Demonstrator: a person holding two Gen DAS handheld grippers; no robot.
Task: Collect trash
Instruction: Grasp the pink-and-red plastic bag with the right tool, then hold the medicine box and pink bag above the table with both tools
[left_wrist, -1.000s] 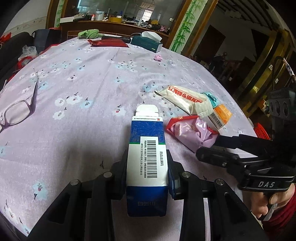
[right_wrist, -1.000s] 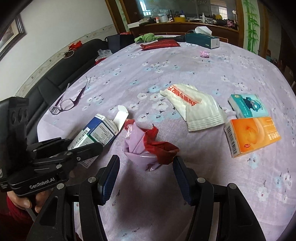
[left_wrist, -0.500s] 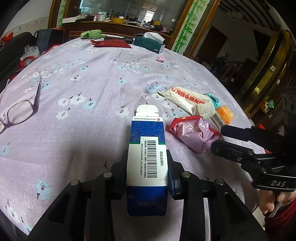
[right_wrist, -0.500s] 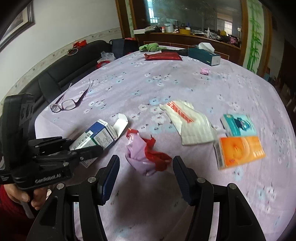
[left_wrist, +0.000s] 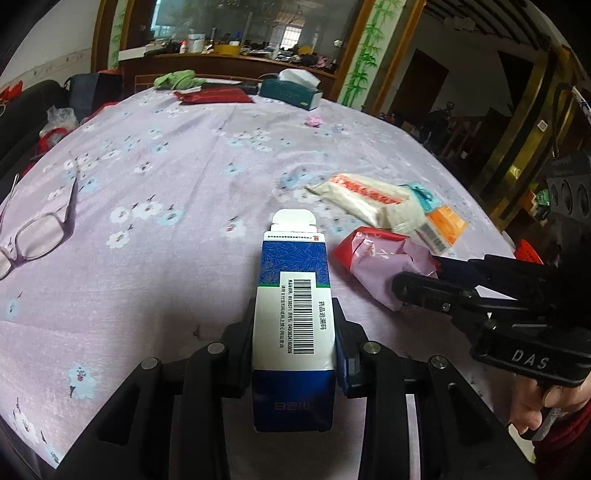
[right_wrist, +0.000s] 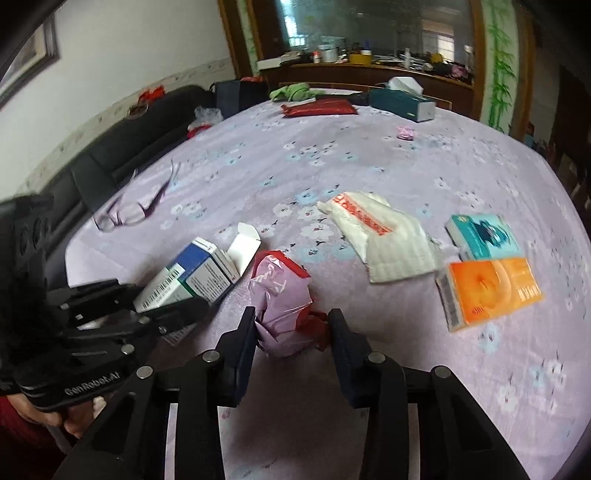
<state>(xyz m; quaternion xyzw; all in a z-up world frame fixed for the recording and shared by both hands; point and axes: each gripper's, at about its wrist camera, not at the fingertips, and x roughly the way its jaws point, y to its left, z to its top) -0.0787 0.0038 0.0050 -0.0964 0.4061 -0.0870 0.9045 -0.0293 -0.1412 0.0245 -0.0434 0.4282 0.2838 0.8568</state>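
A blue and white medicine box (left_wrist: 293, 280) with a barcode and an open end flap sits between the fingers of my left gripper (left_wrist: 293, 325), which is shut on it just above the lilac flowered tablecloth (left_wrist: 166, 288). To its right lies a crumpled pink and red wrapper (right_wrist: 280, 295). My right gripper (right_wrist: 291, 325) has a finger pressed against each side of it, and the wrapper still rests on the cloth. The left wrist view shows that wrapper (left_wrist: 380, 258) with the right gripper (left_wrist: 417, 277) around its near end.
Purple glasses (left_wrist: 33, 240) lie at the left. Past the wrapper are a white packet (right_wrist: 380, 236), a teal pack (right_wrist: 480, 236) and an orange pack (right_wrist: 487, 291). A tissue box (right_wrist: 399, 103) and a red pouch (right_wrist: 317, 109) stand at the far edge. A black sofa (right_wrist: 110, 155) flanks the table's left.
My right gripper moved forward onto the wrapper and its fingers narrowed from wide open until they press it. The left gripper kept hold of the box, nearly still.
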